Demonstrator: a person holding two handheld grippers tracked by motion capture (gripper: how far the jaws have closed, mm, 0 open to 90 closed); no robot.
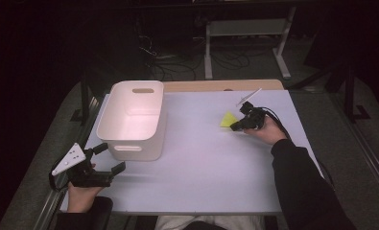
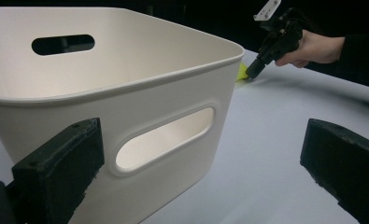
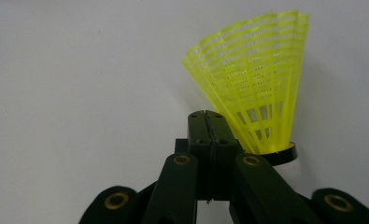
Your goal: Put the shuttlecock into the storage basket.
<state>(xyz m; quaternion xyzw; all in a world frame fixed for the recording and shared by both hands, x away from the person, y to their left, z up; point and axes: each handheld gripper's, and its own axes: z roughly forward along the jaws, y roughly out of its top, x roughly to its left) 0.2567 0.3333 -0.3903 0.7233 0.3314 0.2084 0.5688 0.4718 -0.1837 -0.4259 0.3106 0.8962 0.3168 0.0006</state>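
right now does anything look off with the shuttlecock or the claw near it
Yes. The right claw has its jaws pressed together with nothing between them, while the yellow shuttlecock lies just beside them on the table, ungripped. The white bin sits upright and the left claw is open.

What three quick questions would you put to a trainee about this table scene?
1. True or false: the left hand-held gripper has its jaws open.
2. Where is the shuttlecock? A: inside the bin. B: on the table, beside the shut jaws of the right hand-held gripper. C: on the floor.
3. Which hand-held gripper is nearer the bin?

Key: 1 true; 2 B; 3 the left one.
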